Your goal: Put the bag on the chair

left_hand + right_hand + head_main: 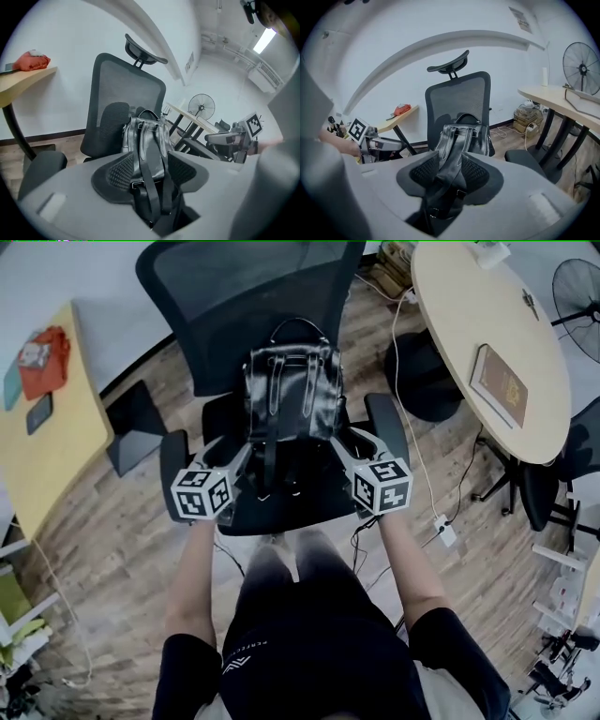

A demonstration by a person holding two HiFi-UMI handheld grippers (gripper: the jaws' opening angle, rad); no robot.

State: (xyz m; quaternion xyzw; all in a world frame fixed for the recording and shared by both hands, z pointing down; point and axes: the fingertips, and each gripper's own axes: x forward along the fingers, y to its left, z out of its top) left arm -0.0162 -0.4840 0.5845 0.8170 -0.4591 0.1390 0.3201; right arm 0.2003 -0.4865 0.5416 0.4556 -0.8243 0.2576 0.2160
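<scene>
While bag (291,395) is sitting upright on chair (220,296) seat | left gripper (240,452), right gripper (343,442) jaws part-spread, straps (151,171) lying loose between | step: likely releasing | next: backing out without snagging

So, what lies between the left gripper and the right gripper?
The black bag, standing on the chair seat, with its straps hanging down; the head view shows it between left gripper and right gripper.

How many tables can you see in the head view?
2: a yellow table at the left edge and a round table at the upper right. Others may lie outside the frame.
</scene>
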